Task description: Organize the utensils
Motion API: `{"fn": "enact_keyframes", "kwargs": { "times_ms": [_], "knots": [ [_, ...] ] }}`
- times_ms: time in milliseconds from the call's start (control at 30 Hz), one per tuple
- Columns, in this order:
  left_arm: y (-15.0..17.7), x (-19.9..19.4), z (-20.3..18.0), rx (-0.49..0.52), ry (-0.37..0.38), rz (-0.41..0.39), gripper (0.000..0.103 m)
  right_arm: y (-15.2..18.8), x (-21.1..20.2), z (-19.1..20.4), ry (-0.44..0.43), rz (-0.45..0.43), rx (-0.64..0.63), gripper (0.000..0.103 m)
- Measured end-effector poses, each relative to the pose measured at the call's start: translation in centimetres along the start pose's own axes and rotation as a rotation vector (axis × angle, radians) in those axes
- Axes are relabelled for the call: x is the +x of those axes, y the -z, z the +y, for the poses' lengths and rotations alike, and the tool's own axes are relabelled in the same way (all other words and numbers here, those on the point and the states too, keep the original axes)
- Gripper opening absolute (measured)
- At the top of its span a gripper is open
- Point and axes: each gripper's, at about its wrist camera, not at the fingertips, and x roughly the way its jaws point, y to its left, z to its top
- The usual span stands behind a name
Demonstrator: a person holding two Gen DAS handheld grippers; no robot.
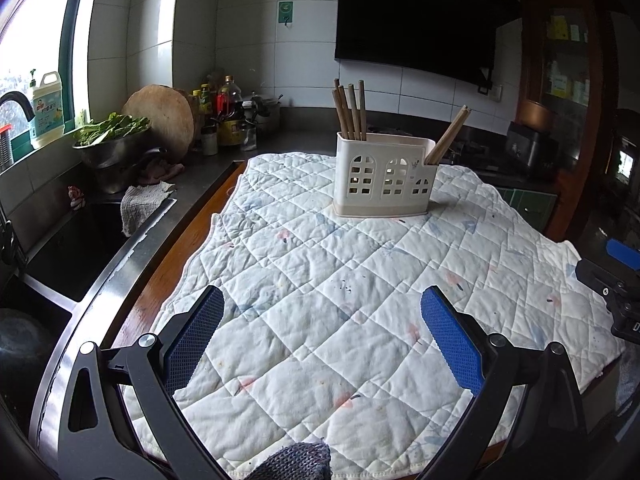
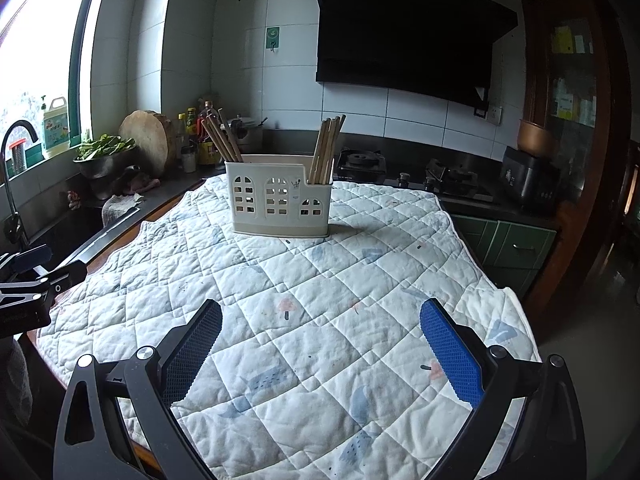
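A cream plastic utensil holder (image 1: 383, 174) with window-shaped cutouts stands upright at the far side of a quilted white cloth (image 1: 360, 300). Several wooden chopsticks (image 1: 351, 111) stand in its left compartment and a few more chopsticks (image 1: 448, 136) lean in its right compartment. The holder also shows in the right wrist view (image 2: 279, 200), with chopsticks at both ends (image 2: 222, 138) (image 2: 328, 150). My left gripper (image 1: 322, 312) is open and empty, low over the near cloth. My right gripper (image 2: 320, 324) is open and empty, also over the near cloth.
A sink (image 1: 68, 248) and faucet (image 1: 18, 104) lie left of the cloth. A metal bowl of greens (image 1: 112, 140), a round cutting board (image 1: 164, 120) and bottles (image 1: 224, 116) stand along the back counter. A gas stove (image 2: 440, 180) is at the back right.
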Motion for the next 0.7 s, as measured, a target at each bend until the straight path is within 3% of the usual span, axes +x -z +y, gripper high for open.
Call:
{"fn": "enact_keyframes", "kwargs": {
  "times_ms": [700],
  "knots": [
    [0.4,0.39,-0.51,0.014,0.004,0.018,0.098,0.46,0.39,-0.32,0.002,0.015,0.01,0.096]
  ]
}}
